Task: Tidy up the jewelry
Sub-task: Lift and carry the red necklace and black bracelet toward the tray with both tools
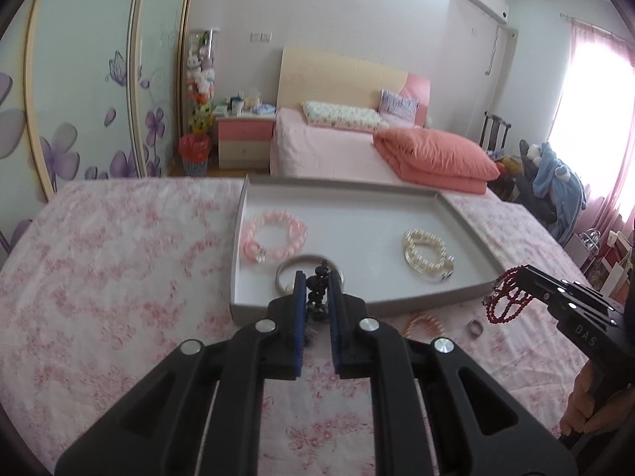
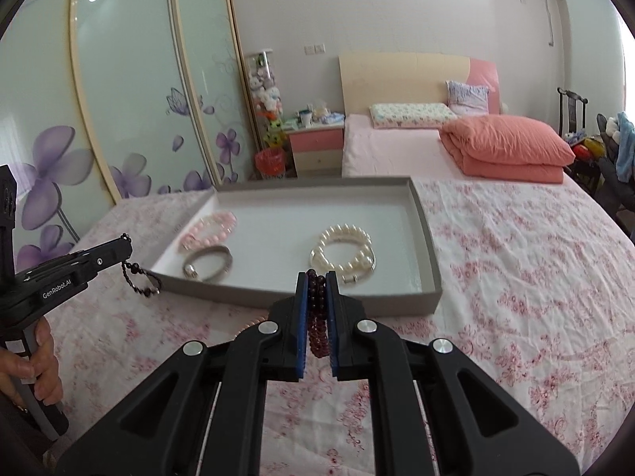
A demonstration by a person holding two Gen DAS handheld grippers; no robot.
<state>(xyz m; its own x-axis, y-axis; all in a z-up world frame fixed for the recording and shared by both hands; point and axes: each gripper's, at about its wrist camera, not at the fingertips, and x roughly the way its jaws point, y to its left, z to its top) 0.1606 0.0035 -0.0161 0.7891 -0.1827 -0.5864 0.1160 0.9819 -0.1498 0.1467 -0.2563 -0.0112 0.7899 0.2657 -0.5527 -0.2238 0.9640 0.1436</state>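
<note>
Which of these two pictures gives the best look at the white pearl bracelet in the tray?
The right wrist view: the pearl bracelet lies near the picture's middle, whole and fairly sharp inside the grey tray. The left wrist view shows it too, unblocked but blurrier.

A string of dark beads [image 1: 317,289] hung pinched between the left gripper's [image 1: 316,277] closed jaws, while a multi-strand red bead bracelet [image 2: 316,317] dangled, clamped in the right gripper [image 2: 316,277]. Ahead of both jaws sat a shallow grey tray [image 2: 430,238] holding a pink bead bracelet [image 1: 278,240], a silver bangle [image 2: 208,263] and a coiled pearl bracelet [image 2: 347,252], each lying flat and apart.
</note>
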